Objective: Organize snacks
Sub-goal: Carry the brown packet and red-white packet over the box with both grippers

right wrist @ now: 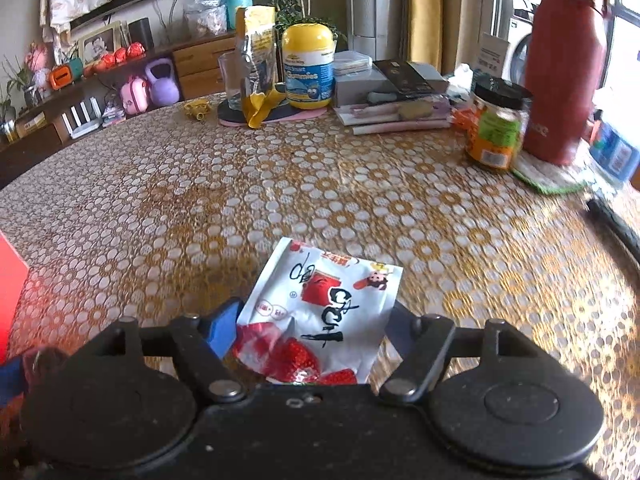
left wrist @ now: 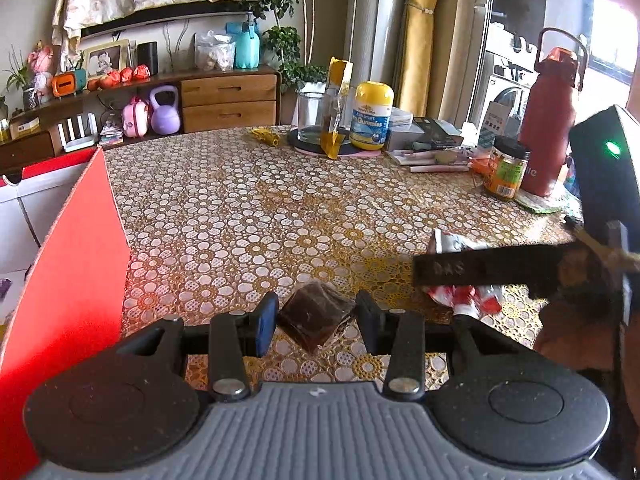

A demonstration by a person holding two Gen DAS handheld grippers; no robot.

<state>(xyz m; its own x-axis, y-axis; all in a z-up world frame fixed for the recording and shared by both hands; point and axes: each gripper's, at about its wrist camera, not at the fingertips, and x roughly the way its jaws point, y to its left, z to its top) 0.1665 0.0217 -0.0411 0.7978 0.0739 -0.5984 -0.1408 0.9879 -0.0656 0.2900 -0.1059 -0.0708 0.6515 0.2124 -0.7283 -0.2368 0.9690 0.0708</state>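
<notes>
Tablecloth (left wrist: 248, 216) with a gold and white flower pattern is stretching bare and wide ahead of both grippers, giving open room across the middle of the round table as far as the clutter along the far edge. On the left side a red box (left wrist: 68, 272) is standing with its flap raised, its edge rising just beside the left gripper (left wrist: 316, 318). That gripper is clamping a small dark brown snack packet (left wrist: 316, 320) between its blue pad and its black pad, the packet hanging just above the cloth. To its right, the right gripper (right wrist: 312, 322) is sitting over a white and red strawberry snack packet (right wrist: 320, 304) that is lying flat on the cloth; the jaws are standing apart on either side of the packet, and whether the pads are pressing it I cannot tell. In the left view a dark finger of that right gripper is crossing over the same packet (left wrist: 464, 296).

Along the far rim, a glass (left wrist: 312, 120), a yellow-capped gummies bottle (left wrist: 370, 116), a stack of boxes and papers (right wrist: 396, 92), a small jar (right wrist: 496, 128) and a tall red flask (right wrist: 560, 72) are crowding together, well apart from both packets. Beyond the table a wooden sideboard (left wrist: 228, 96) is carrying a framed picture, red ornaments and a purple kettlebell (left wrist: 164, 110), with yellow curtains (left wrist: 420, 32) hanging to the right.
</notes>
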